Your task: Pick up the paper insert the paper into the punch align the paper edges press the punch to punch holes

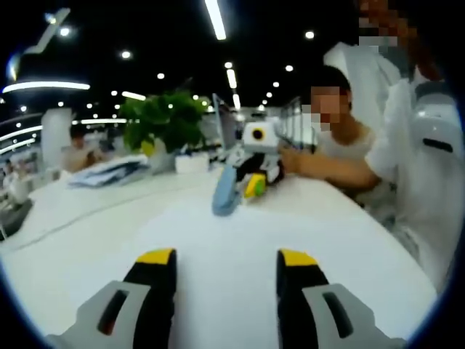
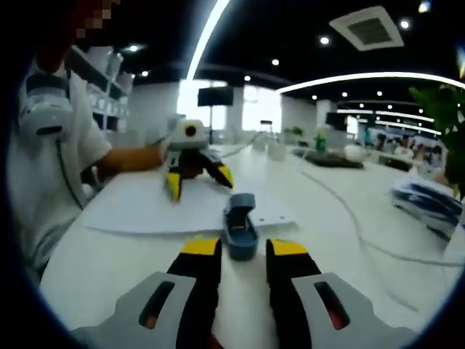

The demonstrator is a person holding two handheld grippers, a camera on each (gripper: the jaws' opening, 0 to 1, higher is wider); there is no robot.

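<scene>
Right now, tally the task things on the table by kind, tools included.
Paper: 1
Punch: 1
Tools: 2, the left tool and the right tool
Total: 4

We see our left gripper [image 1: 227, 270] and right gripper [image 2: 243, 259]: grey plastic bodies, black jaws, yellow tips, slotted housings.
</scene>
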